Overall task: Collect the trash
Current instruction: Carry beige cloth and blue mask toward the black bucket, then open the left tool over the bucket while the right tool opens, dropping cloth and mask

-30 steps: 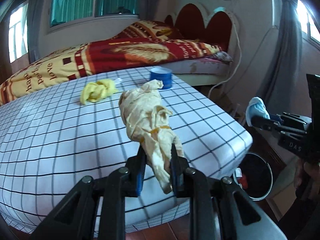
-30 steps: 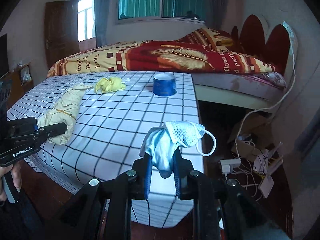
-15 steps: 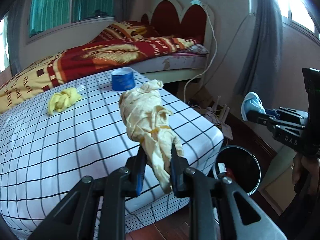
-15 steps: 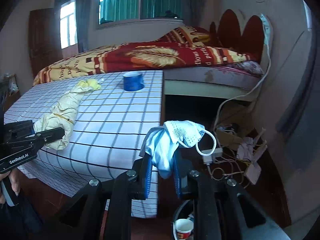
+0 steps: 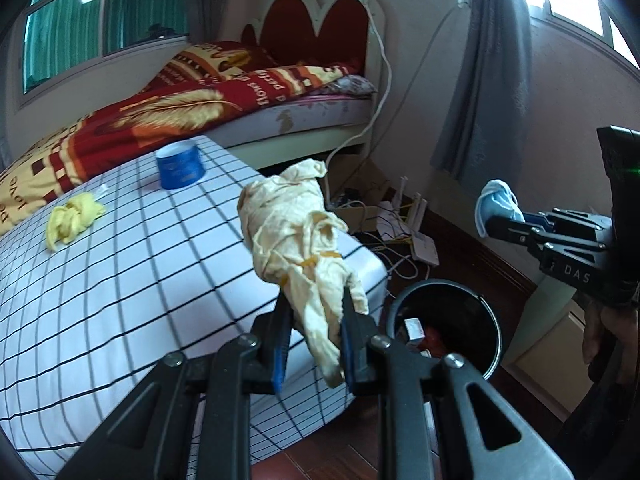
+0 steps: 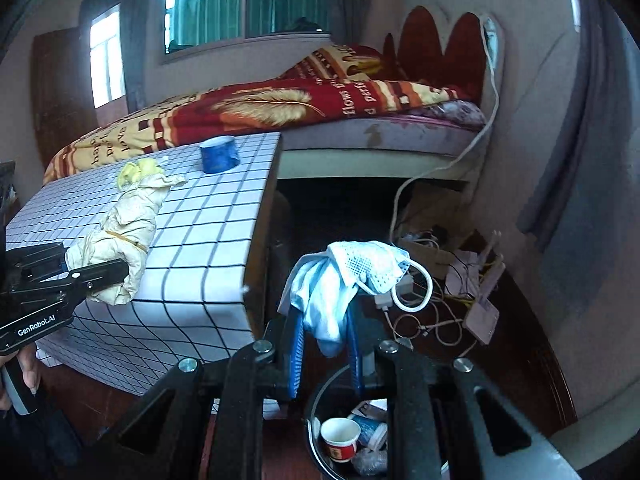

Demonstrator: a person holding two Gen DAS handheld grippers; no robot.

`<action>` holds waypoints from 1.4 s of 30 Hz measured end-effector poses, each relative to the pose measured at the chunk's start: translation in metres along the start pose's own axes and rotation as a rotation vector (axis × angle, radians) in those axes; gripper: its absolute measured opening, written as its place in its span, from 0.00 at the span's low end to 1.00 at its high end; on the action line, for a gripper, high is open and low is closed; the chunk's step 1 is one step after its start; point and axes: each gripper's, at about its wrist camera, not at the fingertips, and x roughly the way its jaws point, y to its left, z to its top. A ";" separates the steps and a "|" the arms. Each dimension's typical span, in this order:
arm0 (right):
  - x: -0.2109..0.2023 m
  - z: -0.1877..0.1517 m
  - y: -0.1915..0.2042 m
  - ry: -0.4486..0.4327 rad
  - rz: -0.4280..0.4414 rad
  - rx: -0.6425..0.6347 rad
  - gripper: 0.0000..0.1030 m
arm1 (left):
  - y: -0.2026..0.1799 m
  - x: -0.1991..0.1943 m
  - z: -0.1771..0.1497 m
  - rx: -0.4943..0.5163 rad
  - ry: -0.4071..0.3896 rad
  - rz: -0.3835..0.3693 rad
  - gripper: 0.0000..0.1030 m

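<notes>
Both my hands have swung off the checked surface [image 5: 120, 280] toward the black bin [image 5: 444, 328], now below me. Left gripper [image 5: 316, 344] jaws pinch the cream cloth bundle [image 5: 296, 240]; right gripper [image 6: 326, 344] jaws clamp the blue face mask [image 6: 340, 280]. Dropping comes next, I judge. Lettering reads "GenRobot.AI" and "DAS"; farther off, the bed blanket [image 6: 280, 108] says "love".

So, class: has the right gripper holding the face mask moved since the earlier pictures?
Yes. The right gripper, shut on the face mask, has swung away from the checked table and now hangs over the black trash bin.
</notes>
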 end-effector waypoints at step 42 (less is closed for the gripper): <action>0.011 -0.106 -0.110 0.189 -0.100 0.099 0.20 | -0.140 0.101 -0.033 0.213 0.223 -0.228 0.22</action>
